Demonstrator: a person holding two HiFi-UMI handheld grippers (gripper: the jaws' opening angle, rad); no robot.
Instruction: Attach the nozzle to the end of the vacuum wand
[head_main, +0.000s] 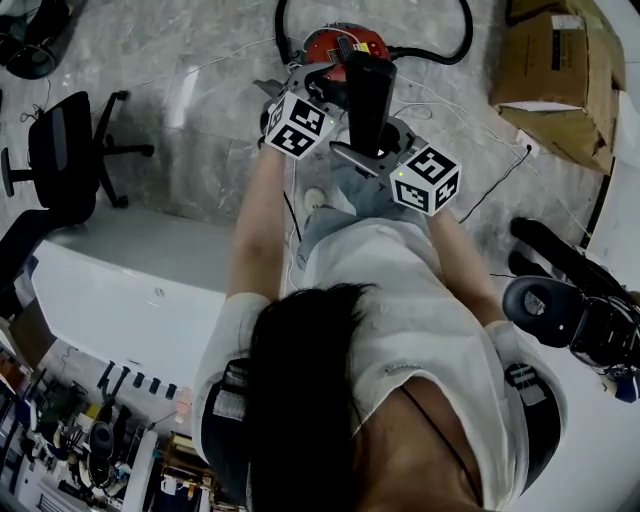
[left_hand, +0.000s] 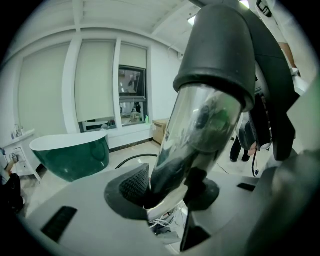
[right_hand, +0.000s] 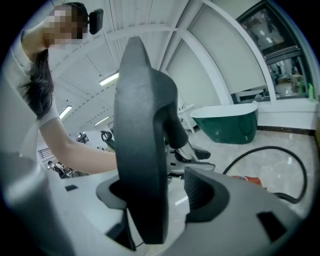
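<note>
In the head view I hold both grippers out in front of me over the floor. My left gripper (head_main: 322, 92) (left_hand: 167, 192) is shut on the shiny metal vacuum wand (left_hand: 195, 135), which stands tilted between its pads. The dark nozzle (head_main: 368, 95) (left_hand: 220, 55) sits over the wand's upper end like a collar. My right gripper (head_main: 392, 140) (right_hand: 160, 200) is open. The black nozzle (right_hand: 142, 150) stands upright between its jaws, close against the left one, with a clear gap to the right pad (right_hand: 202, 195).
The red vacuum body (head_main: 345, 45) lies on the marble floor ahead, its black hose (head_main: 440, 50) looping round it. Cardboard boxes (head_main: 560, 70) stand at the upper right. An office chair (head_main: 60, 150) and a white table (head_main: 120, 290) are at the left. A green bathtub (left_hand: 70, 152) stands farther off.
</note>
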